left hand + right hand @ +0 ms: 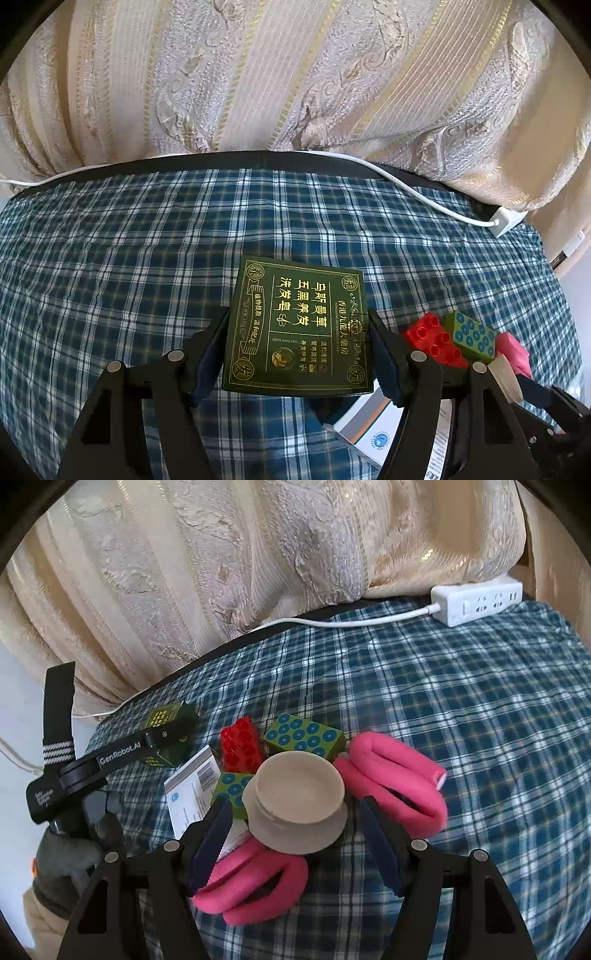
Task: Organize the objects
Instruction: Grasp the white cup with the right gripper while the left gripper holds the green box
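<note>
Between the jaws, a glossy dark-green cardboard box (297,328); beneath it, matt woven plaid cloth (110,258); right, shiny red plastic brick (430,341).

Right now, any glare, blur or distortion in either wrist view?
Left wrist: sharp, gold print on the green box readable, strong fisheye bend along the plaid cloth, dark corners. Right wrist: same bend, curtain washed out by daylight, beige cup in focus.

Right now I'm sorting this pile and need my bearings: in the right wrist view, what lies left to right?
White box → red brick → beige cup → pink roll → power strip.
</note>
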